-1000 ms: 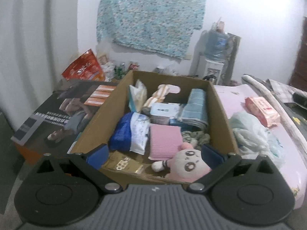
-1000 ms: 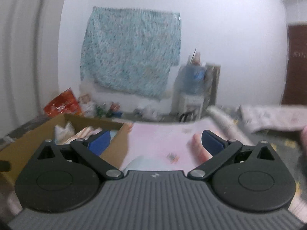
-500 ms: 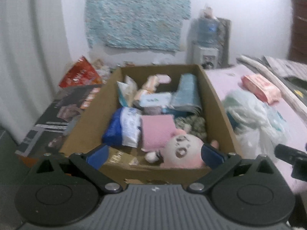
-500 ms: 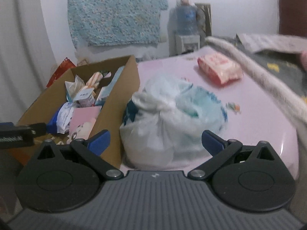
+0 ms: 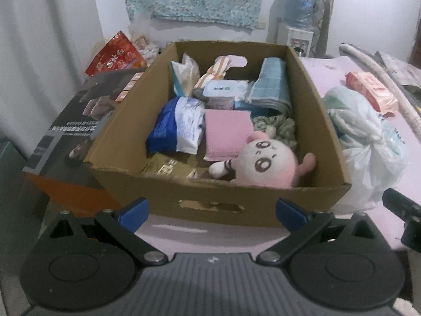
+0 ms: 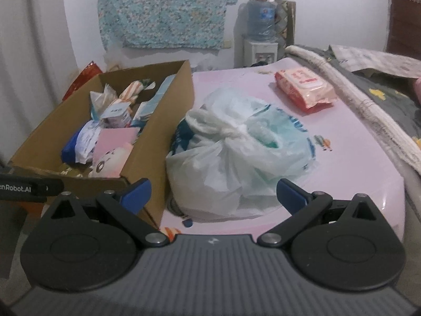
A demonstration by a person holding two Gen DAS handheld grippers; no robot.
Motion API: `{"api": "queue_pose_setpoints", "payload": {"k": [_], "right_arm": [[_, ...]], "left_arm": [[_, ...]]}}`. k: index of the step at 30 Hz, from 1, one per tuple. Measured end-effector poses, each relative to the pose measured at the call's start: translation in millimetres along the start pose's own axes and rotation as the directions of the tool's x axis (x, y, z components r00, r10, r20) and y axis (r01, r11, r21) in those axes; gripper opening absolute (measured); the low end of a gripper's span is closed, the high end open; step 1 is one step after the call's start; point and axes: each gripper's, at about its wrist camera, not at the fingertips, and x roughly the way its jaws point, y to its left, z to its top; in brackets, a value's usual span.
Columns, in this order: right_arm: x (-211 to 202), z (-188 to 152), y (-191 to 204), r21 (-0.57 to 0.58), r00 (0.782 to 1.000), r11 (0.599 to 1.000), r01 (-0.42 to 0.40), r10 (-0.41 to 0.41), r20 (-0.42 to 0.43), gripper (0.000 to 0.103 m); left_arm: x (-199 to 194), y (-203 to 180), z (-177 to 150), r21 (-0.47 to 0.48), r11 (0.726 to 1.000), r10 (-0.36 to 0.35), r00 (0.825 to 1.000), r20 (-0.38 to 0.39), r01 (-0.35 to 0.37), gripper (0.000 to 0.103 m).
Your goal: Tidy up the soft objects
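The left gripper [image 5: 211, 210] sits at the bottom of its view with its blue-tipped fingers spread wide and nothing between them, just in front of the near wall of the cardboard box [image 5: 215, 197], which fills the centre of the frame. Inside the box, the pink-and-white plush toy [image 5: 265, 163] lies in the near right corner, against the near wall; above it in the frame are a pink folded cloth [image 5: 226, 129], a blue-and-white packet [image 5: 179, 126], a folded teal checked towel [image 5: 271, 87] leaning on the right wall, and a green knitted piece [image 5: 279, 129]. A bare strip of cardboard floor shows in the near left corner beside a gold packet [image 5: 163, 166]. The right gripper [image 6: 213, 196] is likewise spread and empty at the bottom of its view, with the knotted white plastic bag [image 6: 236, 155] directly ahead of it at frame centre, lying on the pink surface [image 6: 355, 158] and touching or nearly touching the box's right wall [image 6: 160, 131]. A red-and-pink wet wipes pack [image 6: 305, 89] lies well apart from the bag in the upper right, with open pink surface around it. To the right, the surface is bordered by a rolled cream blanket edge [image 6: 368, 110]; to the left of the box in the left view lies a dark printed carton [image 5: 79, 121].
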Motion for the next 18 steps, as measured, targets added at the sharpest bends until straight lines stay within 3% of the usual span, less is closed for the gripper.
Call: {"api": "queue_pose_setpoints", "payload": {"k": [5,18], "right_arm": [[0.6,0.4,2.5,0.016,1.000,1.000,-0.012,0.012,-0.009,0.102],[12.3,2.1,4.1,-0.010,0.997,1.000,0.003,-0.004,-0.081,0.102]], "left_arm": [[-2.6,1.8,-3.1,0.011,0.999,0.036,0.999,-0.006,-0.036,0.103],[-2.2,-2.3,-6.0,0.030,0.999,0.043,0.999,-0.028,-0.042,0.103]]}}
